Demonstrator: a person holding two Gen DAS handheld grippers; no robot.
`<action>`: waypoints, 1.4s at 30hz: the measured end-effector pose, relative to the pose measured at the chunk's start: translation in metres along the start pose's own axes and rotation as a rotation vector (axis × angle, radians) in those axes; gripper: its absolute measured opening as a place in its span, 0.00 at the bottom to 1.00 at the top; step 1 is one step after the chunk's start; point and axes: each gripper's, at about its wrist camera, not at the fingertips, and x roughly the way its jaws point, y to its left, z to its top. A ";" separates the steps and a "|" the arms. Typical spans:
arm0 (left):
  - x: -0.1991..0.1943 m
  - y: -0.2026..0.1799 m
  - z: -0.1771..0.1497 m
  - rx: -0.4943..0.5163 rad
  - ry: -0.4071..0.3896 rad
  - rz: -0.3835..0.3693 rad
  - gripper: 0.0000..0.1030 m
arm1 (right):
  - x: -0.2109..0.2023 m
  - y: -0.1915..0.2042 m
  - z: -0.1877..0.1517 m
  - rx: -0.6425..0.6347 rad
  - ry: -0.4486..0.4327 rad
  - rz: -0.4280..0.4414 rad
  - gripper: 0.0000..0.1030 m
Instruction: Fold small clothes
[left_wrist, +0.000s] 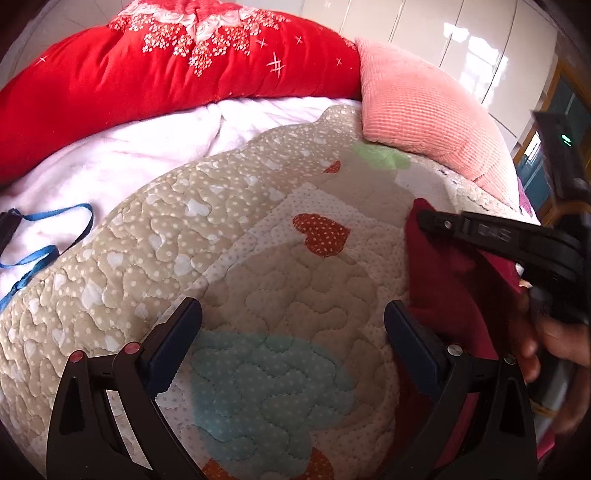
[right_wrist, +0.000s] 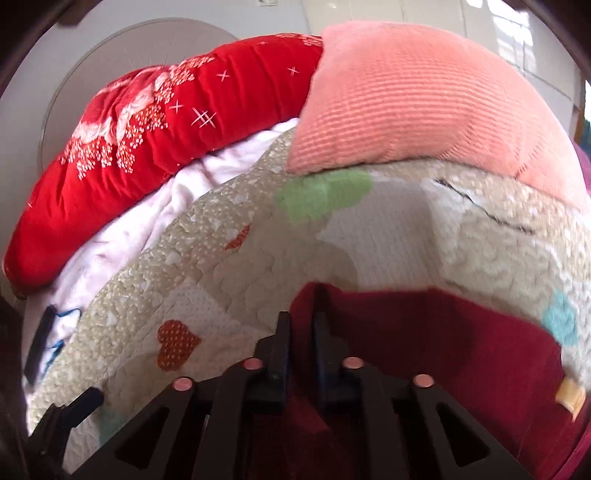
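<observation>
Two grippers are over the bed, and only one of them has anything to do with the cloth right now. My left gripper (left_wrist: 293, 325) stands spread wide with nothing between its jaws, hovering above the quilted heart-print bedspread (left_wrist: 229, 236). The dark red garment (left_wrist: 443, 280) lies off to its right, just beside the right-hand finger, running as a long strip from near me away toward the pink ribbed pillow (left_wrist: 424, 122). My right gripper (right_wrist: 301, 325) is the one sitting on it: in its own view the jaws are narrowed to a small gap at the garment's (right_wrist: 424, 332) left far corner, with red cloth showing in the gap, but I cannot tell whether the pads are really pinching the fabric or merely straddling its edge. From the left view, the right gripper (left_wrist: 436, 218) reaches across the garment's far end. So I judge the right hand far nearer to the work, while the left would have to travel sideways to the right to catch the near edge. In the right view the garment spreads wide to the right, toward a small orange tag (right_wrist: 570, 397) at its far side. The red floral quilt (left_wrist: 166, 74) and the white sheet (left_wrist: 122, 155) lie well apart from it.
</observation>
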 end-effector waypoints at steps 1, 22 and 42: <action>-0.003 -0.001 0.000 0.005 -0.013 -0.015 0.97 | -0.018 -0.007 -0.006 0.015 -0.021 0.027 0.41; 0.011 -0.044 -0.008 0.171 0.027 -0.147 0.97 | -0.183 -0.148 -0.140 0.055 -0.013 -0.615 0.04; -0.006 -0.083 -0.009 0.283 0.027 -0.075 0.97 | -0.175 -0.130 -0.193 0.268 -0.017 -0.422 0.39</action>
